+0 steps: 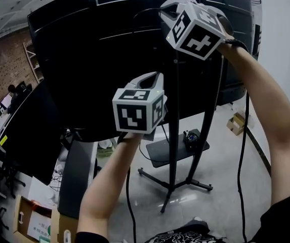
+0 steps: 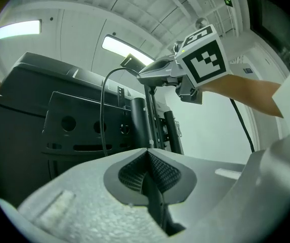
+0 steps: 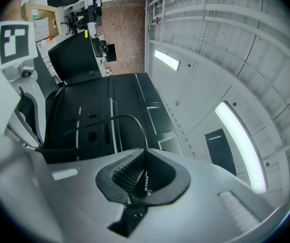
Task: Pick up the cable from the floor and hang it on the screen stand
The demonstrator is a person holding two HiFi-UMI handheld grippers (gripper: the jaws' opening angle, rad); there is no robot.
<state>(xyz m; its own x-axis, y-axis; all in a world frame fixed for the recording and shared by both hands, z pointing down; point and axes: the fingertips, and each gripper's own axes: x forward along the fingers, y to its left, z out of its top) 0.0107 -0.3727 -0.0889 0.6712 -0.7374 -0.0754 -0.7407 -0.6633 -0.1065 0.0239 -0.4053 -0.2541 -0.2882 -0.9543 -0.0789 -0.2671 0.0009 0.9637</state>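
The thin black cable (image 2: 102, 110) arcs in front of the black back of the big screen (image 1: 99, 59). One end runs into my right gripper (image 3: 145, 151), which is shut on it high up by the screen's top edge. The other end of the cable (image 3: 119, 117) drops toward my left gripper (image 2: 147, 153), whose jaws are closed with a dark strand between the pads. In the head view the right gripper (image 1: 169, 6) is raised above the left gripper (image 1: 150, 79). The screen stand's black pole (image 1: 175, 135) rises between them, also the pole (image 2: 139, 120) just beyond the left jaws.
The stand's legs (image 1: 185, 184) spread over the grey floor, with a small shelf (image 1: 160, 153) carrying a dark item. Cardboard boxes sit at the lower left (image 1: 31, 221) and by the right wall (image 1: 236, 123). Another dark screen (image 1: 33, 130) stands left. Black leads hang under both arms.
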